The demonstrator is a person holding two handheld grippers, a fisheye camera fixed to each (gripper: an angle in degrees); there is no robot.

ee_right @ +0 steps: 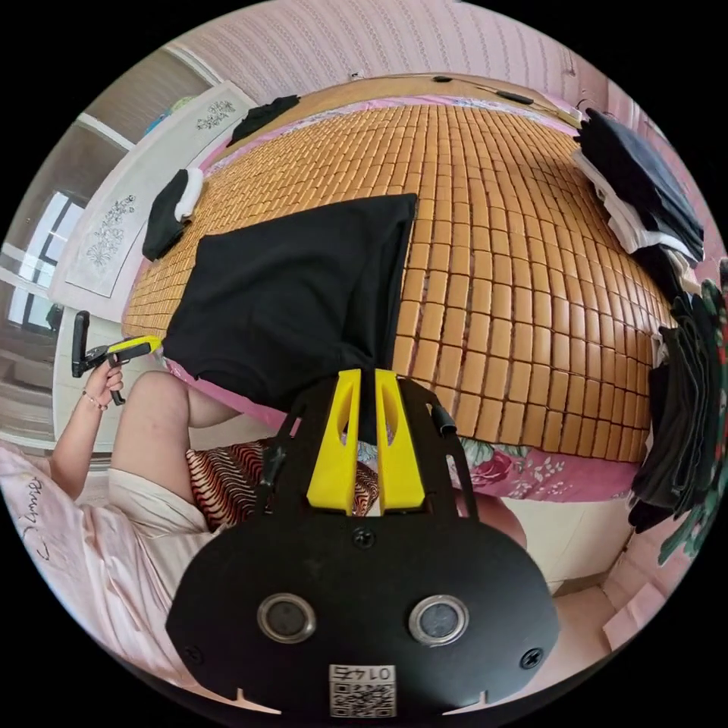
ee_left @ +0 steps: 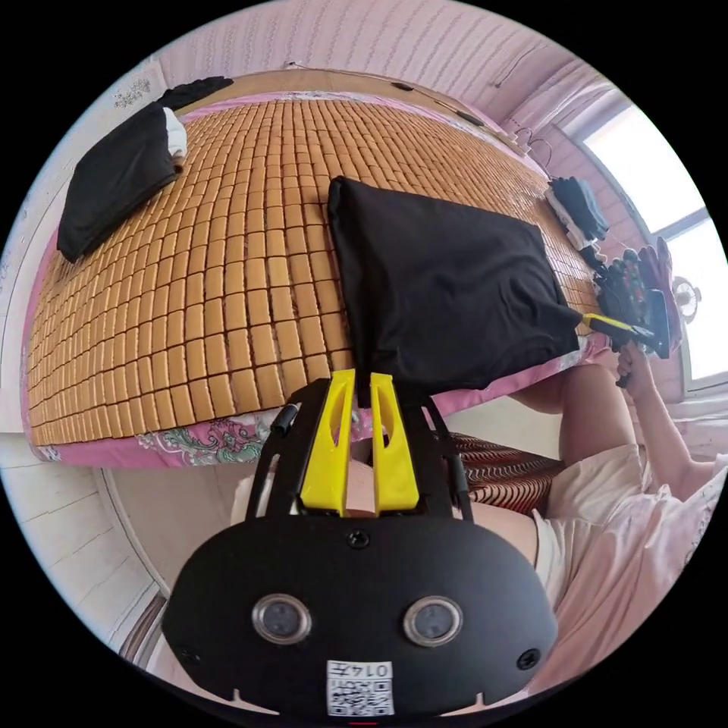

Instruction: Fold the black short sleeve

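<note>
We see the black short sleeve (ee_left: 444, 288) lying on the mat (ee_left: 227, 288) at the bed's near edge, between the left gripper (ee_left: 362, 379) and right gripper (ee_right: 367, 375), each at one near corner. Folded garments (ee_left: 114, 182) lie at the mat's far side, stacked clothes (ee_right: 637, 189) along another edge.

black shirt (ee_left: 447, 280), tan tiled mat (ee_left: 227, 265).

bare bamboo mat (ee_right: 485, 227) beyond the shirt, clothes stacks (ee_right: 644, 189) crowding one edge

Both views face the bed mat (ee_left: 227, 265) closely from its near edge.
</note>
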